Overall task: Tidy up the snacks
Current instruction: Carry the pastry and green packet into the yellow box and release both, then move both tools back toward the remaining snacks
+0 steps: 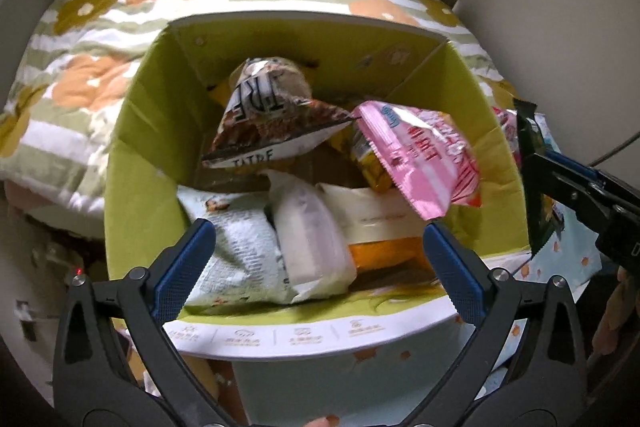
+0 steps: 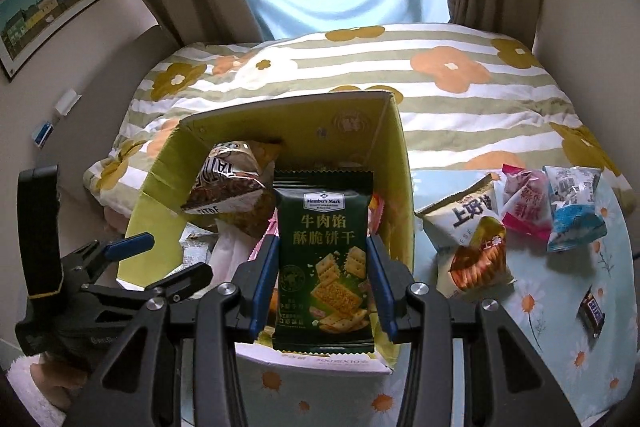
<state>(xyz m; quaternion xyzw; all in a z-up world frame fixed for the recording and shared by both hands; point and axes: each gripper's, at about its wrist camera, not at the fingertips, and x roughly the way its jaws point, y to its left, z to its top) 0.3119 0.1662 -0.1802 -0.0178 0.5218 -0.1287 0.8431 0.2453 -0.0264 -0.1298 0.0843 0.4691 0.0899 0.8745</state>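
A yellow-green cardboard box (image 1: pixel 152 147) stands open on the table, with several snack packets inside. Among them are a brown packet (image 1: pixel 272 123), a pink packet (image 1: pixel 420 155) and a white packet (image 1: pixel 308 219). My left gripper (image 1: pixel 319 229) hangs over the near half of the box, jaws wide open and touching nothing. My right gripper (image 2: pixel 323 239) is shut on a dark green cracker packet (image 2: pixel 324 259), held upright over the box's near right corner (image 2: pixel 400 187). The left wrist view shows that packet (image 1: pixel 532 147) at the box's right wall.
Loose snacks lie on the daisy tablecloth (image 2: pixel 540 327) right of the box: a white and brown packet (image 2: pixel 472 227), a pink one (image 2: pixel 524 207), a blue and white one (image 2: pixel 576 207), a small dark bar (image 2: pixel 592 311). A floral quilt (image 2: pixel 440 87) lies behind the box.
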